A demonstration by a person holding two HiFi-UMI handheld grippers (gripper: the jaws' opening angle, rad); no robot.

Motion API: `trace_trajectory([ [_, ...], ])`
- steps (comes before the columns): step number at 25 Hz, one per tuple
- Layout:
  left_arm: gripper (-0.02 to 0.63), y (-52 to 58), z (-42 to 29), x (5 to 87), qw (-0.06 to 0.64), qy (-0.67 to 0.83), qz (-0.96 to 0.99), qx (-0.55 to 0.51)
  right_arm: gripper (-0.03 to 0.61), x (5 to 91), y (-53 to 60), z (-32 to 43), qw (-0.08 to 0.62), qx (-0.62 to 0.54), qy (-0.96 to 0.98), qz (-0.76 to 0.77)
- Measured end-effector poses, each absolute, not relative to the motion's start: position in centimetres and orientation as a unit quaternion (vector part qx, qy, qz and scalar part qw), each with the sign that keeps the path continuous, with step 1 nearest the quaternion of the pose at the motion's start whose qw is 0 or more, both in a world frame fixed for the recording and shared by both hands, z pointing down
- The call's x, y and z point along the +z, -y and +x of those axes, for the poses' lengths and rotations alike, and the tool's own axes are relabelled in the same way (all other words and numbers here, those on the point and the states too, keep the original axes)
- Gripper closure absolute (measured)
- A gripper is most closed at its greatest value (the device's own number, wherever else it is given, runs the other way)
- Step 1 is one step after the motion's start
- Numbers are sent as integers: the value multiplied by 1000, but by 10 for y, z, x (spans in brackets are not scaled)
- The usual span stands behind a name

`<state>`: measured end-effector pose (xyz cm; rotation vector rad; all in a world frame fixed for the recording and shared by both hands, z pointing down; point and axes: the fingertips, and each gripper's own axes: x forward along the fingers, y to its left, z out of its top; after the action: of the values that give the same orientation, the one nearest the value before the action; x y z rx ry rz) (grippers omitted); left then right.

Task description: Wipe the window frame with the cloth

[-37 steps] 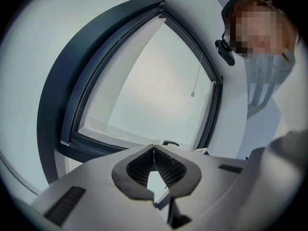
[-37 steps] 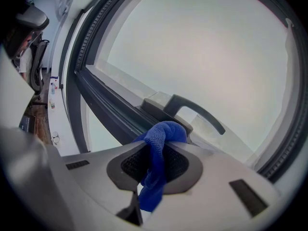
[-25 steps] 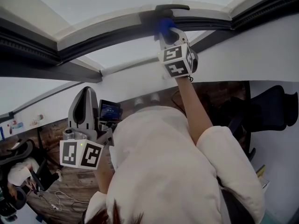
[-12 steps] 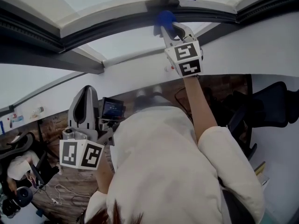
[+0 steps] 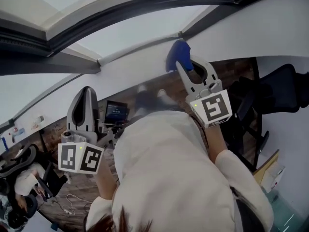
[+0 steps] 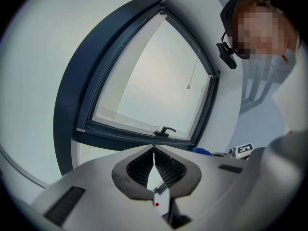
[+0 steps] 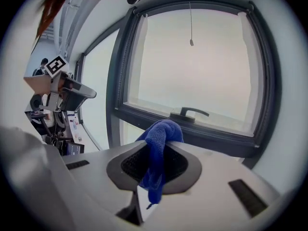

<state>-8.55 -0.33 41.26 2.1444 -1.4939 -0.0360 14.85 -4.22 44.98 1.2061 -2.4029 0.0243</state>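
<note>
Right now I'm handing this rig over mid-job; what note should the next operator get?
Left gripper: jaws shut, empty, held low at the person's side.
Right gripper: shut on the blue cloth, raised toward the window frame and seemingly clear of it.
Done: the cloth is in grip; which stretches are already wiped can't be told.
Left: press the cloth onto the dark frame and wipe along it.

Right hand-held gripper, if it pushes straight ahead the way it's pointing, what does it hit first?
Probably the window frame at its dark lower rail, just below the handle, with the blue cloth touching first; depth is unclear.
</note>
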Motion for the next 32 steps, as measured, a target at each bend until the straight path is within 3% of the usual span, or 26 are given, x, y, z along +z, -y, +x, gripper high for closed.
trace_trajectory([
  [10, 603, -52, -33, 417, 268, 538, 800, 6, 531, 443, -44, 180, 190, 43, 878, 438],
  [20, 603, -158, 40, 423, 282, 514, 810, 12, 531, 446, -166, 258, 190, 70, 860, 469],
  [32, 603, -176, 18, 406, 277, 498, 822, 16, 531, 447, -188, 230, 203, 96, 850, 476],
])
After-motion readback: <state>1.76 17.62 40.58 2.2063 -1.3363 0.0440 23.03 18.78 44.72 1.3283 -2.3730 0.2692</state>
